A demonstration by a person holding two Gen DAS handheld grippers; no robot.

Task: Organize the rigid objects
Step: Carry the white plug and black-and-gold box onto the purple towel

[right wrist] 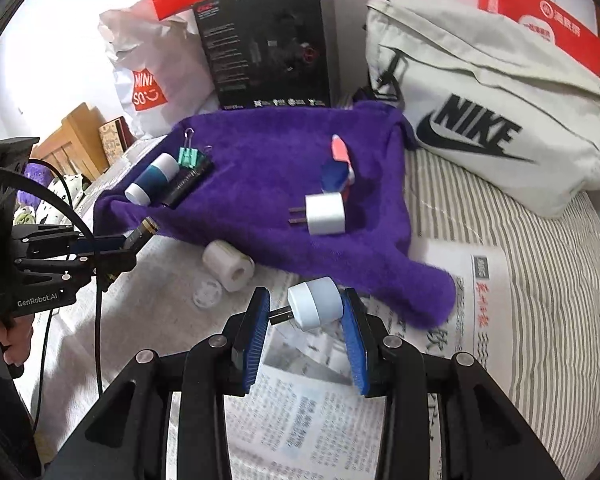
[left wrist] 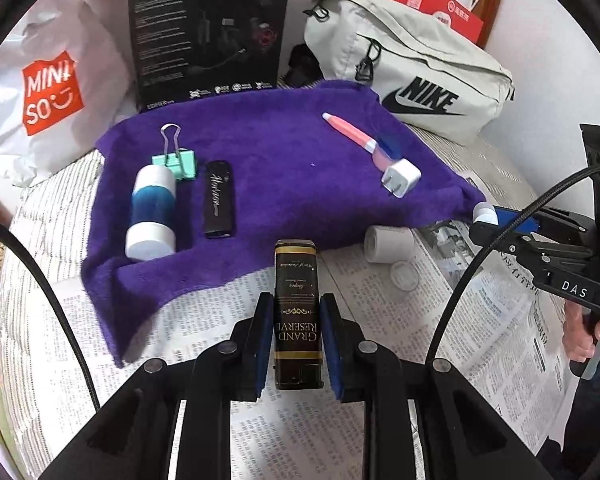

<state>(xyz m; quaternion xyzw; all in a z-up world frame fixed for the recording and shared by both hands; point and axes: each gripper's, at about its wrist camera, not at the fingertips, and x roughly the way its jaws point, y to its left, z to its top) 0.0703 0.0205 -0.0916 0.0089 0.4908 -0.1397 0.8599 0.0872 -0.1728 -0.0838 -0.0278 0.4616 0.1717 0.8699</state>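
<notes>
Left wrist view: left tongs point(left wrist: 296, 344) clamped nearly shut on black lighter point(left wrist: 297, 312), held clear above newspaper point(left wrist: 220, 320), just short of purple towel point(left wrist: 260, 160). I'd set it parallel beside the black stick point(left wrist: 219, 200), w/ open cloth btwn that and white plug point(left wrist: 402, 178). Right wrist view: right tongs point(right wrist: 304, 320) partly closed on white USB adapter point(right wrist: 316, 307), near towel's front edge. Free room mid-towel; watch tape roll point(right wrist: 228, 264) and clear cap point(right wrist: 207, 295) lying btwn both tongs.
</notes>
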